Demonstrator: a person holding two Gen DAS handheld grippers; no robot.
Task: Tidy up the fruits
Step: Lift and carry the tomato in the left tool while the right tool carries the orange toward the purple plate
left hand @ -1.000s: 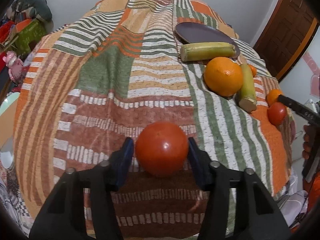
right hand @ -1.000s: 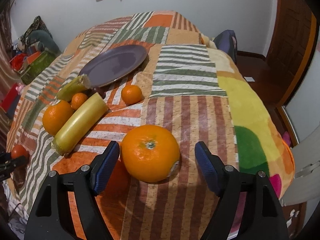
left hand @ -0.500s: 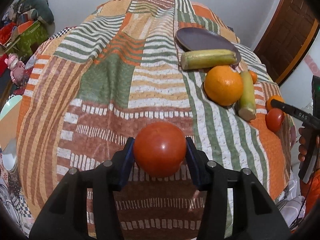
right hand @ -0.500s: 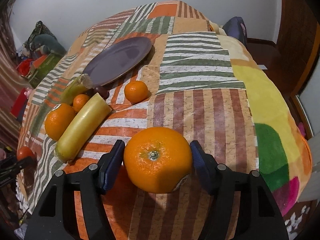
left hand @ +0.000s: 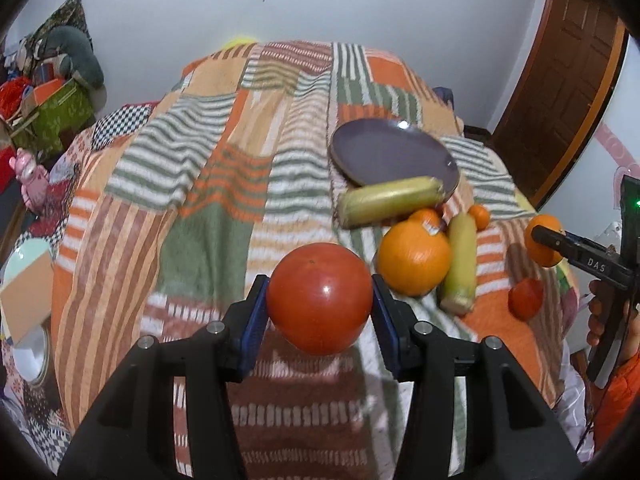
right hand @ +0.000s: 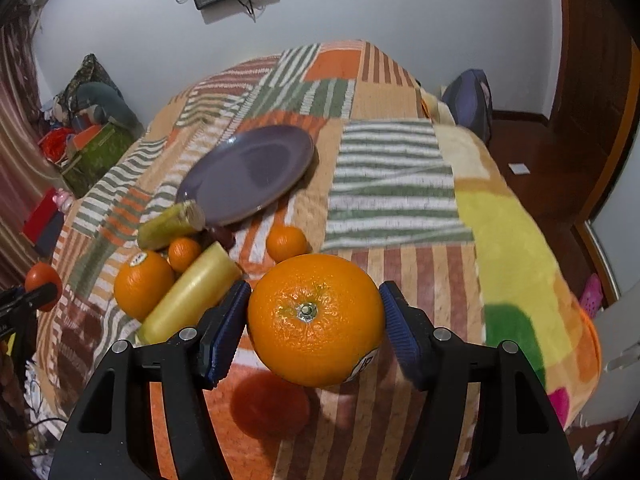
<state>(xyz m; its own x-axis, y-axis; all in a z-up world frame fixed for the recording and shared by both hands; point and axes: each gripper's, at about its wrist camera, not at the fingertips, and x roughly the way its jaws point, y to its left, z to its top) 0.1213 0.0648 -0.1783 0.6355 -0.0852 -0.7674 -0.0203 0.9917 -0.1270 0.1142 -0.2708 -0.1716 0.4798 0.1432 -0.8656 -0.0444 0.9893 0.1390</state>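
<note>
My left gripper (left hand: 319,312) clamps the tomato (left hand: 319,298) above the blanket (left hand: 192,208); my right gripper (right hand: 314,330) grips a large orange (right hand: 316,320) (purple plate (right hand: 248,174) beyond, bare).

A glossy red tomato (left hand: 319,298) and a large navel orange (right hand: 316,319) are held above the striped blanket.

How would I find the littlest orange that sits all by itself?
Start at the round purple plate on the striped patchwork blanket. Just below its near edge, right of the fruit pile, sits a small round orange mandarin. Unlike the other small mandarin, nothing touches it.
</note>
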